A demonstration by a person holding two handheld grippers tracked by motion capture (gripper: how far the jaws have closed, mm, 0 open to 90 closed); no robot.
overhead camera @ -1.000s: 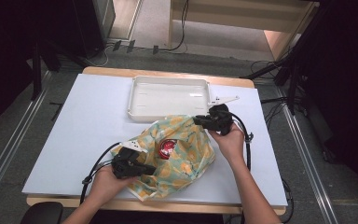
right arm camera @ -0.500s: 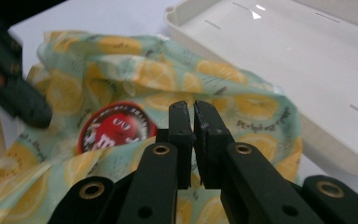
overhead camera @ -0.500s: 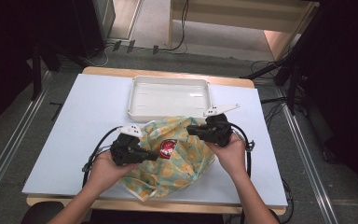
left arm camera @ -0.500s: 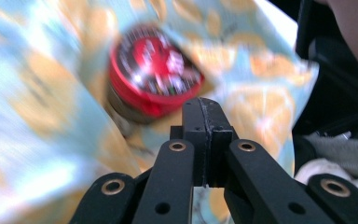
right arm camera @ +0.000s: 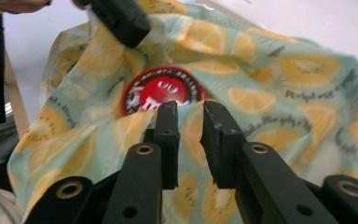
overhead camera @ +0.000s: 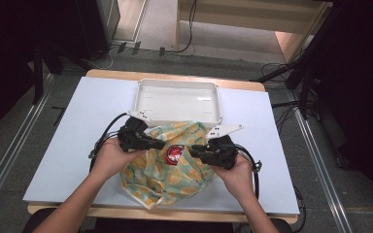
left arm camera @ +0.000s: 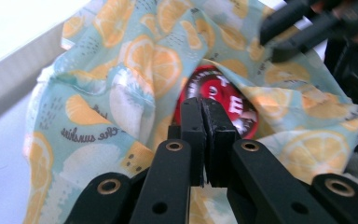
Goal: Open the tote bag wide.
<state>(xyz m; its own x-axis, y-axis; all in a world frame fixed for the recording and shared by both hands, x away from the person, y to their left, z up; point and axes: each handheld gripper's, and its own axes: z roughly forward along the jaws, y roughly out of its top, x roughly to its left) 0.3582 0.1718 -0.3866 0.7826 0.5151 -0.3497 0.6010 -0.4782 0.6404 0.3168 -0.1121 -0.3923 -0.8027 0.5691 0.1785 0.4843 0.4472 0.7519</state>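
Lemon-printed cloth (overhead camera: 175, 167), pale green with orange slices, lies bunched on the near middle of the white table (overhead camera: 68, 145), its far edge just in front of the white tray (overhead camera: 177, 102). In a hollow at the cloth's centre sits a red round lid (overhead camera: 174, 154) (a printed candy character on it, the lettering too blurred to read).

The left gripper (overhead camera: 156, 144) comes in from the left and holds up the cloth's left side. In the left gripper view its jaws stand pressed together, with a fold of the cloth pinched between them just in front of the red lid (left arm camera: 214, 100).

The right gripper (overhead camera: 195, 150) reaches in from the right, its tips at the cloth's right side, just beside the red lid. In the right gripper view its jaws stand a little apart, having just been opening, and the cloth's edge (right arm camera: 191, 112) runs across the gap between them (whether the pads press on it I cannot tell; a clear slit shows between the two). The red lid (right arm camera: 161, 91) lies just beyond those jaw tips, half framed by raised folds of cloth.

Both hands rest low over the near edge of the table, cables trailing behind them.
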